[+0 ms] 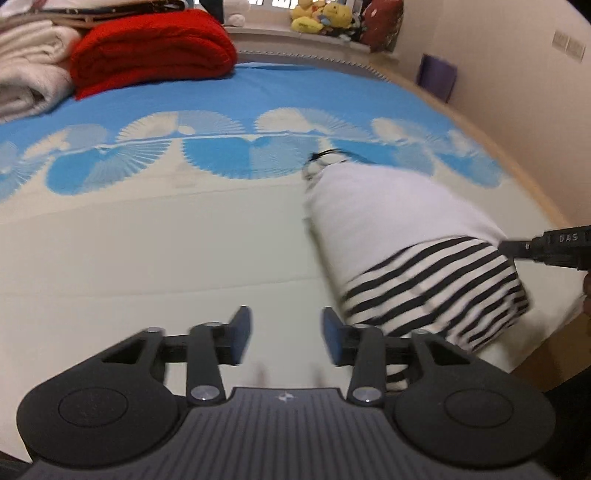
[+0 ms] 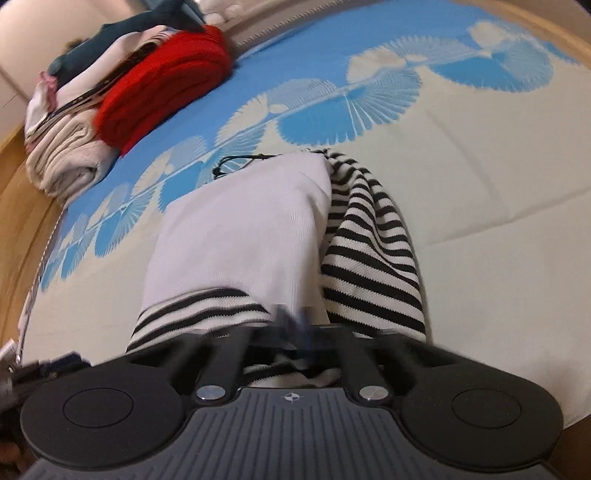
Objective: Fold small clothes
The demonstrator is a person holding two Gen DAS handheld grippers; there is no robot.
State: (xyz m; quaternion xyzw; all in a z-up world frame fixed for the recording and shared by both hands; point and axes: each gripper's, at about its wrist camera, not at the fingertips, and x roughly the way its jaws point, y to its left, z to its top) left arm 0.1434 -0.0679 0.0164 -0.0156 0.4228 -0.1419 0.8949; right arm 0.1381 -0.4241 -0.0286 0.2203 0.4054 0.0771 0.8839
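A small white garment with black-and-white striped parts (image 1: 399,221) lies partly folded on the cream and blue bedsheet (image 1: 184,240). My left gripper (image 1: 287,336) hovers just left of the garment's near striped edge, open, with nothing between its blue pads (image 1: 242,332). The right gripper (image 1: 511,249) reaches in from the right edge and meets the garment's striped side. In the right wrist view the garment (image 2: 251,229) fills the middle, and my right gripper (image 2: 293,326) is blurred, its fingers together on the near striped hem.
A thin black cord (image 2: 236,162) lies at the garment's far end. A folded red knit (image 1: 147,51) and white towels (image 1: 29,74) are stacked at the far left. Plush toys (image 1: 317,16) sit on a ledge behind. The bed's wooden edge (image 1: 535,192) runs along the right.
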